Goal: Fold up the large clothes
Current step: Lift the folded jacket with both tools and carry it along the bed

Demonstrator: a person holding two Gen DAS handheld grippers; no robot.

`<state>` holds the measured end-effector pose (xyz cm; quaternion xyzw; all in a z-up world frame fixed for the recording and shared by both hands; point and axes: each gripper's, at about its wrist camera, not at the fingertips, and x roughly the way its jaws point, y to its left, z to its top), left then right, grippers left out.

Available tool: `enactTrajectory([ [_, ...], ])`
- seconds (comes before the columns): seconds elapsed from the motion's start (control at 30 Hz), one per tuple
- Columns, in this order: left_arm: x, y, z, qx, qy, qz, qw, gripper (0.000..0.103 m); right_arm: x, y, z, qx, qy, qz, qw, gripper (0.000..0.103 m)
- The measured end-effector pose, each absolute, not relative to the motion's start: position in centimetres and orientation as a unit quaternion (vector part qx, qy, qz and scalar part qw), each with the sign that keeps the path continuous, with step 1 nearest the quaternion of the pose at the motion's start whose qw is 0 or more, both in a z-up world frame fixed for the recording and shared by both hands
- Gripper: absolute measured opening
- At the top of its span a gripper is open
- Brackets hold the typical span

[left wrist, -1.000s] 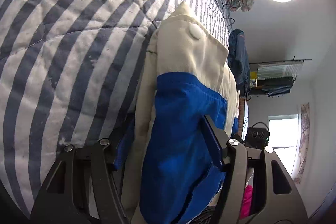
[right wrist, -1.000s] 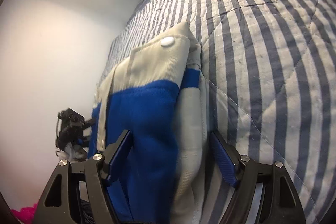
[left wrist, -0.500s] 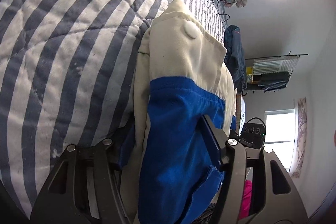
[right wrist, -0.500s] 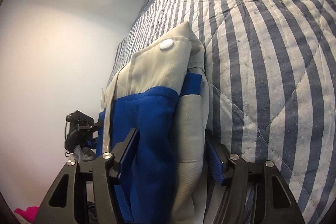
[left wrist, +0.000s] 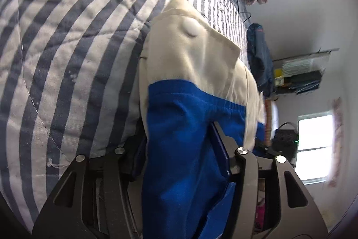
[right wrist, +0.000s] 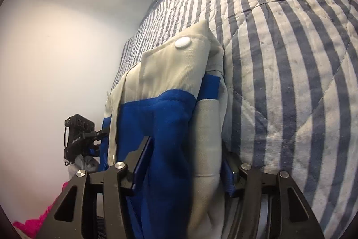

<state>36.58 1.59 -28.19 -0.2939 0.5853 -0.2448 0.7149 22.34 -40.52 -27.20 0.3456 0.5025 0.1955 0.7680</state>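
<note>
No legible text, label, brand or number anywhere.

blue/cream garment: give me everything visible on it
The garment is a bunched, thick cloth piece, royal blue below and cream above, with a white snap button on a cream tab. It stands over the striped quilt. Both the left gripper and right gripper have it between closing jaws.

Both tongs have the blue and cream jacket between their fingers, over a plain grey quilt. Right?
Not quite. The quilt is not plain grey: it is striped dark blue and white, as the left wrist view shows. The rest holds: the jacket sits between the closing fingers of the left tongs and right tongs.
</note>
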Motion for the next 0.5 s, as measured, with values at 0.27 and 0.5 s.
enactTrajectory([
  [0.27, 34.9, -2.6, -23.8, -0.151, 0.557, -0.219, 0.787, 0.035, 21.6, -37.9, -23.2, 0.271, 0.498, 0.163, 0.807, 0.033],
  [0.5, 32.9, -4.6, -20.8, -0.104, 0.522, -0.226, 0.816, 0.027, 20.2, -36.0, -19.1, 0.21, 0.475, 0.155, 0.84, 0.028],
])
